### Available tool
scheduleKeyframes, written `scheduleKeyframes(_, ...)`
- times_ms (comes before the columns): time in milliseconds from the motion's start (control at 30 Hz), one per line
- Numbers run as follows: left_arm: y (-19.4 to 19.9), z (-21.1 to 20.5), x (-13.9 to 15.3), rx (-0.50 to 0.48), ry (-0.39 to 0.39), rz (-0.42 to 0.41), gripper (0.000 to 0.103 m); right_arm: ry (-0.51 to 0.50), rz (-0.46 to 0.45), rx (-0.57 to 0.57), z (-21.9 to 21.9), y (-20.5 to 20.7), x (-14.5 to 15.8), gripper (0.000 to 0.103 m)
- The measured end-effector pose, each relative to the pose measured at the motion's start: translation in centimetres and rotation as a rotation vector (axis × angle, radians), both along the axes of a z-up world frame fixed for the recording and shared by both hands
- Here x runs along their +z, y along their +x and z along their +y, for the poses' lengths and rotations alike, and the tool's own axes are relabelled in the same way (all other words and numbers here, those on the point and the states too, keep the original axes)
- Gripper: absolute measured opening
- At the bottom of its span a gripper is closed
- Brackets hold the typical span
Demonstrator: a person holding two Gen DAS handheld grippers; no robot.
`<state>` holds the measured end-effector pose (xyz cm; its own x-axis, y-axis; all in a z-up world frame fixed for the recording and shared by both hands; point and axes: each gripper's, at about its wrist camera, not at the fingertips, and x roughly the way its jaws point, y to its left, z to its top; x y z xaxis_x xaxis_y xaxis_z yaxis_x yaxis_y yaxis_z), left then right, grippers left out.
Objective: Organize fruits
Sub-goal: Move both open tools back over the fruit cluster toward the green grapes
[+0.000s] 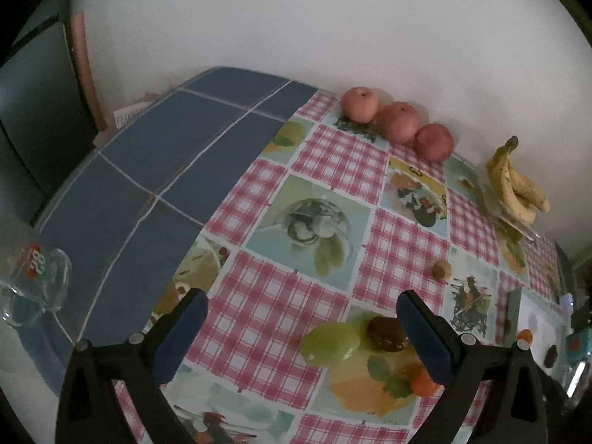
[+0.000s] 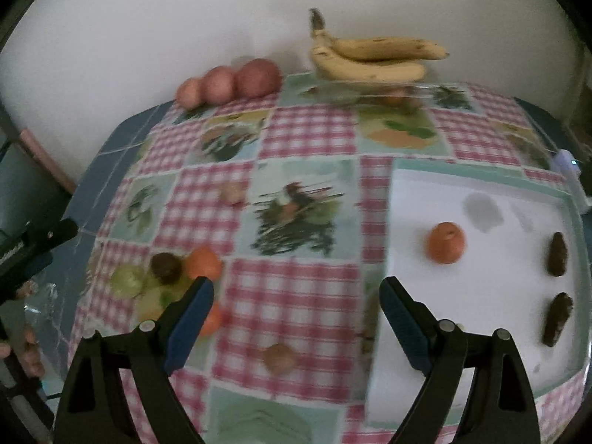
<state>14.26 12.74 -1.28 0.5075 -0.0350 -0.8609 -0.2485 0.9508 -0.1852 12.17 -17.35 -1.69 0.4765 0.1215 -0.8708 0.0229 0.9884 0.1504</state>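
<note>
My left gripper (image 1: pixel 301 305) is open and empty above the checked tablecloth. A green fruit (image 1: pixel 330 343), a dark brown fruit (image 1: pixel 387 333) and a small orange fruit (image 1: pixel 423 383) lie between and just ahead of its fingers. My right gripper (image 2: pixel 296 292) is open and empty. A white tray (image 2: pixel 425 333) to its right holds an orange fruit (image 2: pixel 445 242) and two dark fruits (image 2: pixel 558 253). A small brown fruit (image 2: pixel 279 358) lies between the right fingers. Three red apples (image 1: pixel 397 121) and a bunch of bananas (image 2: pixel 373 57) sit by the wall.
A clear glass mug (image 1: pixel 33 281) lies on the blue tiled table (image 1: pixel 148 155) at the left. The bananas rest on a glass dish (image 2: pixel 370 87). Another small brown fruit (image 1: pixel 442 269) lies mid-cloth. The left gripper (image 2: pixel 33 248) shows at the right wrist view's left edge.
</note>
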Motion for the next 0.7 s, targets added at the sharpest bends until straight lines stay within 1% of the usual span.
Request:
scheduleKeyframes(100, 0.3, -0.2, -1.5, -0.013, -0.007, 0.049, 0.103, -0.003, 0.031, 0.009, 0.8, 0.0, -0.5, 0.091)
scheduleKeyframes(133, 0.4, -0.5, -2.4, -0.027, -0.012, 0.077, 0.103, -0.008, 0.042, 0.015, 1.1, 0.0, -0.7, 0.091)
scheduleKeyframes(233, 0.7, -1.3, -4.1, -0.044, -0.022, 0.123, 0.102, -0.024, 0.067, 0.025, 1.7, -0.3, -1.3, 0.091)
scheduleKeyframes(367, 1.0, -2.5, -6.1, -0.074, -0.033, 0.176, 0.102, -0.021, 0.105, 0.032, 1.8, -0.6, -2.3, 0.091)
scheduleKeyframes(433, 1.1, -2.8, -6.7, -0.082, -0.036, 0.189, 0.099, -0.023, 0.133, 0.029, 1.7, -0.8, -3.0, 0.091)
scheduleKeyframes(500, 1.2, -3.2, -7.2, -0.096, -0.039, 0.197, 0.092, -0.032, 0.150, 0.030, 1.7, -0.7, -3.6, 0.091)
scheduleKeyframes(700, 1.7, -4.6, -8.6, -0.147, -0.013, 0.235, 0.085, -0.069, 0.223, 0.047, 2.0, -0.7, -5.7, 0.091)
